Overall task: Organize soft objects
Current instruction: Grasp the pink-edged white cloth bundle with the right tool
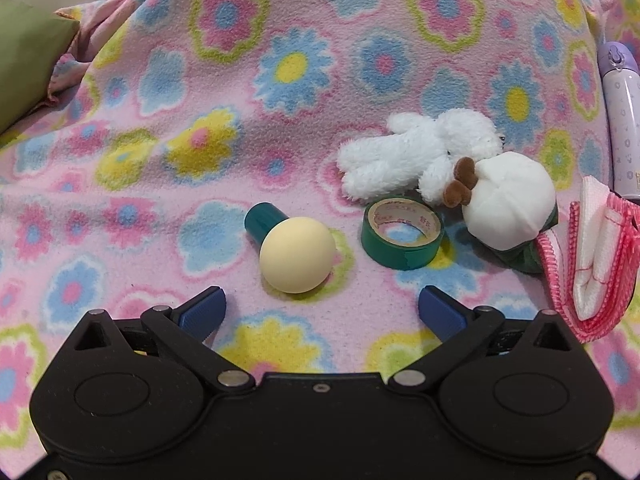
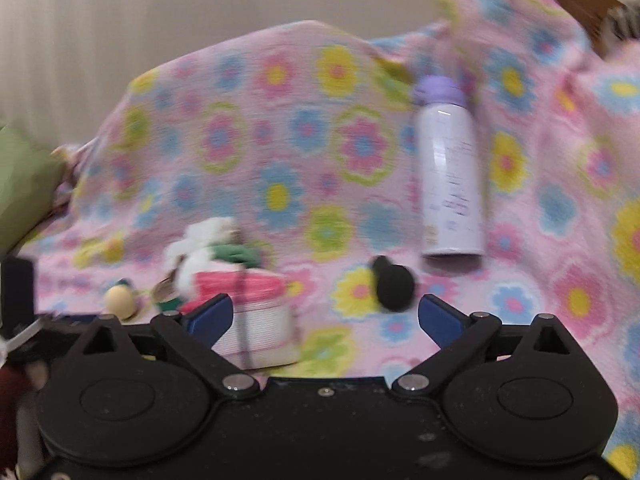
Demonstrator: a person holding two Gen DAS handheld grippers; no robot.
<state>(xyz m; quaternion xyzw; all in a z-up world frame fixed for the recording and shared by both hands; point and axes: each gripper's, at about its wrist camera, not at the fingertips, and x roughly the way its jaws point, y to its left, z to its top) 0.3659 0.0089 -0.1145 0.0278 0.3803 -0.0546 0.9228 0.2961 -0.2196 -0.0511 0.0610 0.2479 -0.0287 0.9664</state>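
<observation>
In the left wrist view my left gripper (image 1: 322, 312) is open and empty, just short of a cream ball with a dark green handle (image 1: 297, 254). A green tape roll (image 1: 402, 233) lies to its right. Behind it lie a white plush rabbit (image 1: 416, 152) and a round white plush with brown bits (image 1: 508, 204). A folded pink and white cloth (image 1: 592, 256) lies at the right. In the blurred right wrist view my right gripper (image 2: 325, 320) is open and empty above the blanket. The folded cloth (image 2: 256, 312) sits by its left finger, and a small black object (image 2: 394, 284) lies ahead.
Everything lies on a pink flowered blanket (image 1: 280, 80). A lilac bottle (image 2: 448, 176) lies at the far right, also showing in the left wrist view (image 1: 622, 112). A green cushion (image 1: 28, 64) is at the left edge. The other gripper's body (image 2: 16, 292) shows at the left.
</observation>
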